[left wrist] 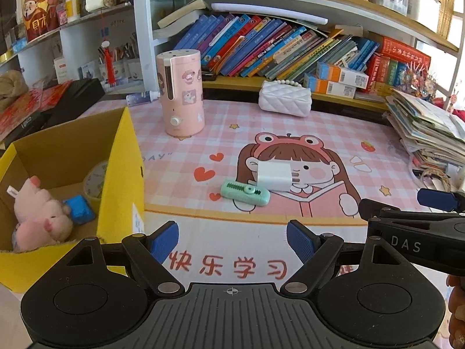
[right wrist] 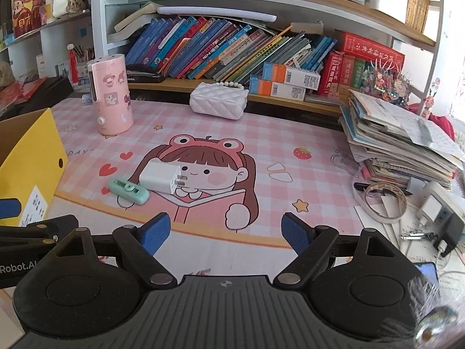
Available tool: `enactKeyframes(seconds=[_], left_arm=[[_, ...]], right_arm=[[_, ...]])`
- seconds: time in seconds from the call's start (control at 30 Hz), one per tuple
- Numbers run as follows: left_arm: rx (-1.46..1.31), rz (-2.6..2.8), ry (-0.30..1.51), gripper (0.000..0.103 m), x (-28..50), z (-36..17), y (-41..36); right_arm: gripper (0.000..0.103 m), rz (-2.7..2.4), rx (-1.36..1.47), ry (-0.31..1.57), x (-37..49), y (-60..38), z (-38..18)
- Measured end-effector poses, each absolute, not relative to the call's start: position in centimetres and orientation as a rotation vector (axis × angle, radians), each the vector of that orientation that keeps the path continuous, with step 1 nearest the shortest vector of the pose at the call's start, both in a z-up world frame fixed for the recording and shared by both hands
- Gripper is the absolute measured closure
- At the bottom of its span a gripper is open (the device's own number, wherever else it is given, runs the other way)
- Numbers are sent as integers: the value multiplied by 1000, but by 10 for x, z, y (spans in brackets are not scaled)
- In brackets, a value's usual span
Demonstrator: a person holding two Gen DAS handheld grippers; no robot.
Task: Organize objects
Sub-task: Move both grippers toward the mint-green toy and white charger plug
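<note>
Two grippers are up over the desk mat (right wrist: 305, 133), and neither holds anything. Your left gripper (left wrist: 232, 242) has its blue pads spread wide over bare mat; your right gripper (right wrist: 225, 232) is equally wide, just beside it. On the mat ahead, the white charger (left wrist: 274, 176) lies touching the mint-green clip (left wrist: 245, 193), both near the yellow box (left wrist: 122, 157). Inside that box you have a pink plush pig (left wrist: 40, 212), a blue block (left wrist: 78, 209) and a round clock (left wrist: 96, 179). Pink humidifier (left wrist: 183, 93) stands upright behind.
</note>
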State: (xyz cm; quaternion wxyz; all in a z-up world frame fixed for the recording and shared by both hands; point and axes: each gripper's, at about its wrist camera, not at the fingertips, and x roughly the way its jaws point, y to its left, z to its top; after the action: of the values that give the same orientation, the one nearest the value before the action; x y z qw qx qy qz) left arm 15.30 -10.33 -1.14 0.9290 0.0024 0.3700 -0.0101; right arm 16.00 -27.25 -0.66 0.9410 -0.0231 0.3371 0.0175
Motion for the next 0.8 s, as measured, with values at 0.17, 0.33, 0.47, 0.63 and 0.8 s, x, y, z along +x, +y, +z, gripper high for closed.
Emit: enactKeyframes(seconds=[0.17, 0.33, 0.47, 0.63, 0.8], left_arm=[[3, -2, 781, 19, 166, -16, -109], [17, 3, 788, 19, 176, -18, -116], [27, 8, 809, 19, 185, -23, -120], [42, 23, 834, 20, 195, -31, -124], [45, 30, 841, 21, 209, -39, -127]], right_arm=[[21, 62, -32, 705, 174, -278, -12], [23, 93, -16, 716, 188, -286, -16], [27, 120, -8, 727, 202, -291, -19], [30, 164, -26, 735, 220, -289, -24], [30, 167, -27, 736, 234, -291, -26]])
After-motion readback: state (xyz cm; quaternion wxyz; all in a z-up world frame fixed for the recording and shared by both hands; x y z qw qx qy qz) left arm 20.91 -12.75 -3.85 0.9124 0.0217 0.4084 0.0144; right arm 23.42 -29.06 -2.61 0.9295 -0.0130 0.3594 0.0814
